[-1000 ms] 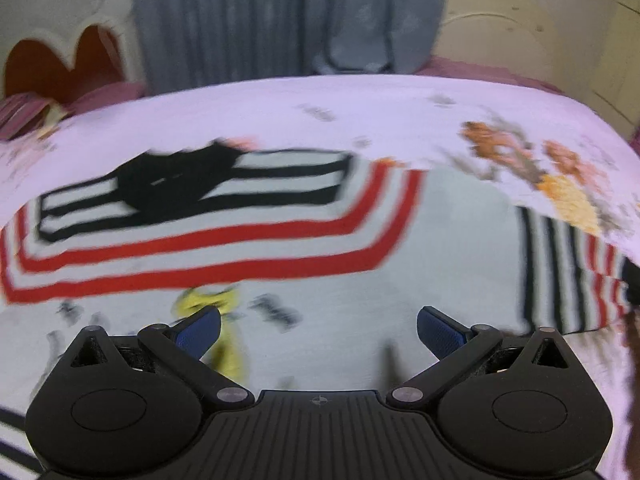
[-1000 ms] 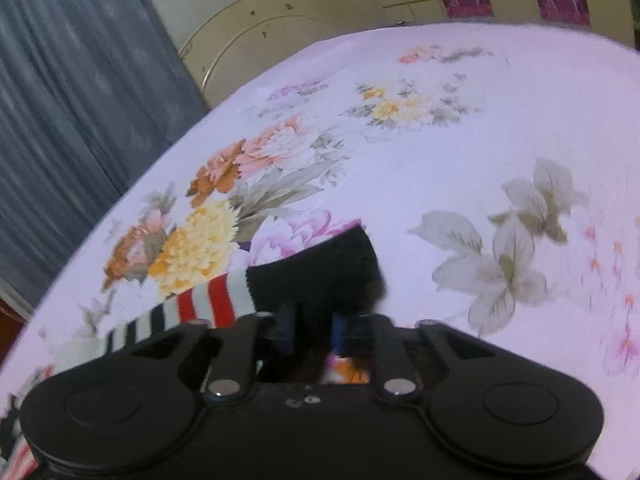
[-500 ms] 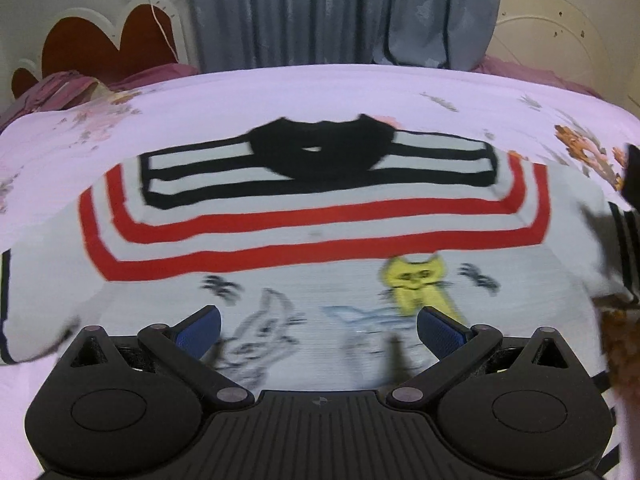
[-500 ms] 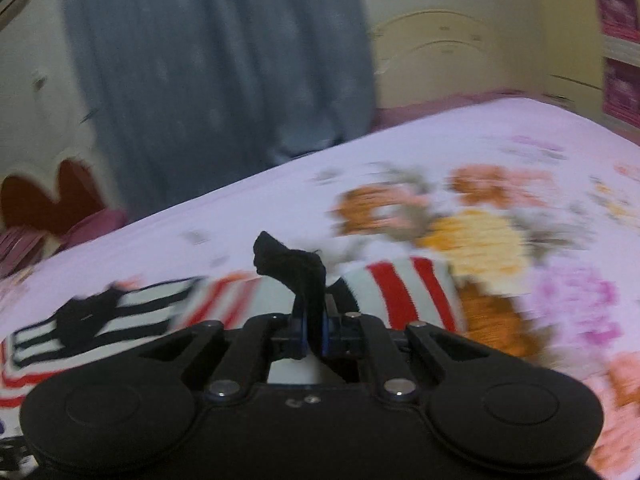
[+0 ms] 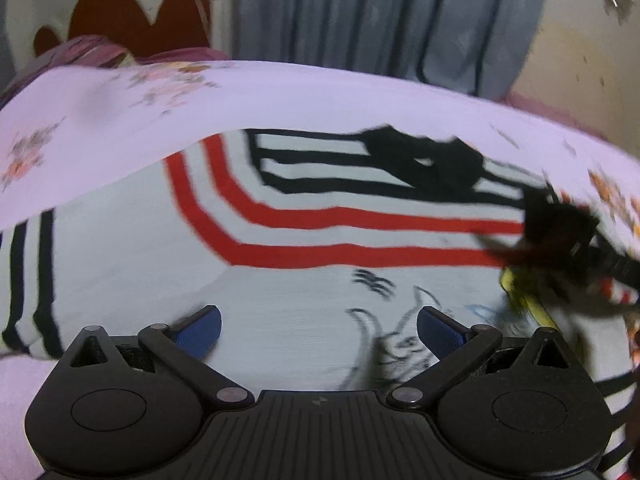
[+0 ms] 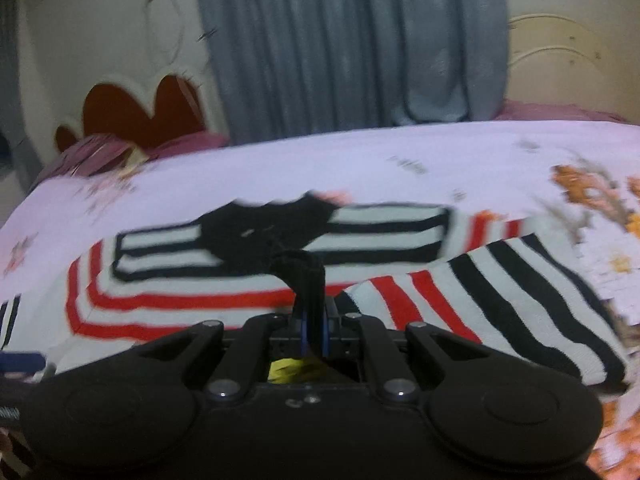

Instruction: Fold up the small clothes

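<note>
Knit stripes in red, black and white are spreading across the bed point(image 5: 120, 112) as you are working on a small sweater point(image 5: 304, 288) that is lying flat, front up, black collar point(image 5: 424, 168) toward the curtain point(image 5: 380, 20). Your right tongs point(image 6: 314, 330) are pinching the black cuff point(image 6: 304, 276) of the right sleeve point(image 6: 500, 300), jaws closed tight on the fabric, and the striped sleeve is trailing up off the bedspread and arching over the sweater's right side. Your left tongs point(image 5: 318, 332) are hanging wide open over the lower front, near the printed cartoon figures point(image 5: 400, 340), gripping nothing; whether their pads are brushing the cloth is impossible to tell through the blur.

By the look of it, you are doing the first sleeve fold, and the job is only beginning: the left sleeve point(image 5: 28, 280) is lying out past the body at the bed's near left, unfolded.

What is coming next is calling for you to lay the cuff across the chest so the sleeve lies straight and flat, then let go cleanly. The knit is looking soft and stretchy, so a dragged cuff could be pulling the body askew. The left tongs are well placed to pin the front while you are setting it down.
</note>
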`<state>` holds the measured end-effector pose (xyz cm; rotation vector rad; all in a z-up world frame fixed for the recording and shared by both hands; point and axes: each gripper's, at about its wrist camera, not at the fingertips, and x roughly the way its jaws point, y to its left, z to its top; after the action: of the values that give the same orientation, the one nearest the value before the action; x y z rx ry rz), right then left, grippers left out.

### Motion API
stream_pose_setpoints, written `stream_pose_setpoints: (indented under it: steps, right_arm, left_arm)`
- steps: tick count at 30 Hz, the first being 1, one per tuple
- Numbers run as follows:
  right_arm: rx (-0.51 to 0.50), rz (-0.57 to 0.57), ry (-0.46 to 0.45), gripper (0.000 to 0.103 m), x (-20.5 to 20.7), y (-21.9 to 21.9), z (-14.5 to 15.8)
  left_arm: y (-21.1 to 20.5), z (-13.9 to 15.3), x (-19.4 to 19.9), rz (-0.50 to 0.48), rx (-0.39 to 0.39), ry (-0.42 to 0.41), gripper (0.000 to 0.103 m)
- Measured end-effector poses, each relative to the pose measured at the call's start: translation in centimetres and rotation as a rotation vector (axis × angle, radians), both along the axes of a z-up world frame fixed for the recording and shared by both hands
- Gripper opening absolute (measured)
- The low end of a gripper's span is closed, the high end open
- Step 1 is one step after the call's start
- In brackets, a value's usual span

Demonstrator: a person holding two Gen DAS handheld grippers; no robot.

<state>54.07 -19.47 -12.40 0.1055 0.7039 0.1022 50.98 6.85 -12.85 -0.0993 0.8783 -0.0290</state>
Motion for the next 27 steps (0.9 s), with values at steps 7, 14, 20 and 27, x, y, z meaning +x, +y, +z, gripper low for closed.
stream_pose_setpoints:
  steps: [7,14,20,27]
  right_arm:
    - [0.016,0.107,0.050,0.007,0.3,5.4,-2.7]
    - [-0.024,0.179,0.007,0.060,-1.2,7.2,-2.2]
    - [0.076,-0.020,-0.085,0.022,-3.5,-0.6,1.6]
    - [0.087,-0.318,-0.135,0.021,-5.8,-10.2,3.8]
  left_arm:
    - [3.9,0.2,-1.1,0.083,-0.100,-0.063,0.102]
    - [3.7,-0.4,-0.2,0.077,-0.240,-0.048,0.073]
    - [-1.9,-2.3,2.9,-0.051,-0.275,0.031,0.071]
    - [-6.2,-3.9,6.0,-0.097,-0.197,0.043,0.011]
